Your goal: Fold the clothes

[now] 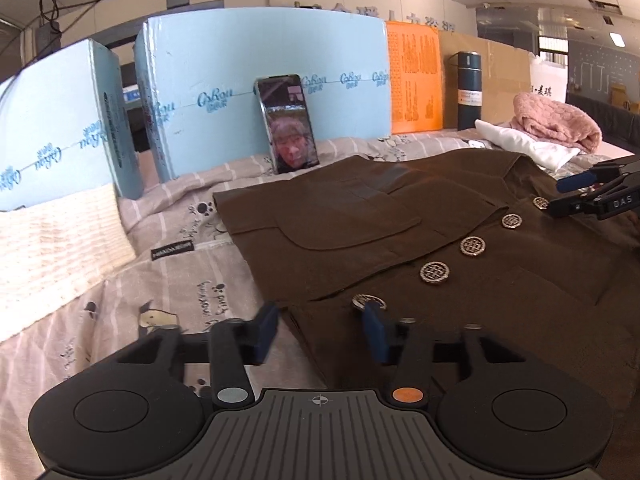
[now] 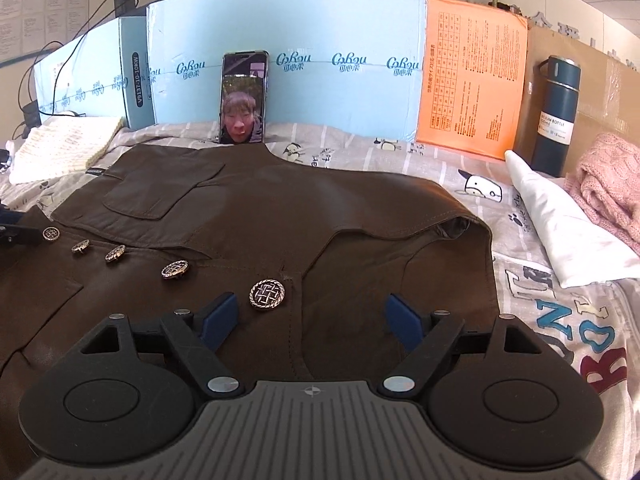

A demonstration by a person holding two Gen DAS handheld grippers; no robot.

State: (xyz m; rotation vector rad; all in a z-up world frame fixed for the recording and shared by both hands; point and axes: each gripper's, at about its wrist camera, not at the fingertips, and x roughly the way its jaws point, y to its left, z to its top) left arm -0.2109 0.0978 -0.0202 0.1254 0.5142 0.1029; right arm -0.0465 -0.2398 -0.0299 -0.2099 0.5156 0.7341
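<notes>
A dark brown vest (image 1: 400,224) with a row of metal buttons (image 1: 434,272) lies flat on the patterned bedsheet (image 1: 168,280); it also shows in the right wrist view (image 2: 280,216). My left gripper (image 1: 320,330) is open and empty, low over the vest's near left corner. My right gripper (image 2: 312,316) is open and empty, low over the vest near its neckline, beside a button (image 2: 267,294). It shows from the side in the left wrist view (image 1: 568,196).
A phone (image 2: 243,98) leans on blue boxes (image 2: 320,64) at the back. An orange sheet (image 2: 468,76), a dark bottle (image 2: 556,116), a pink knit (image 2: 612,180) and a white cloth (image 2: 560,224) lie right. A cream knit (image 1: 52,240) lies left.
</notes>
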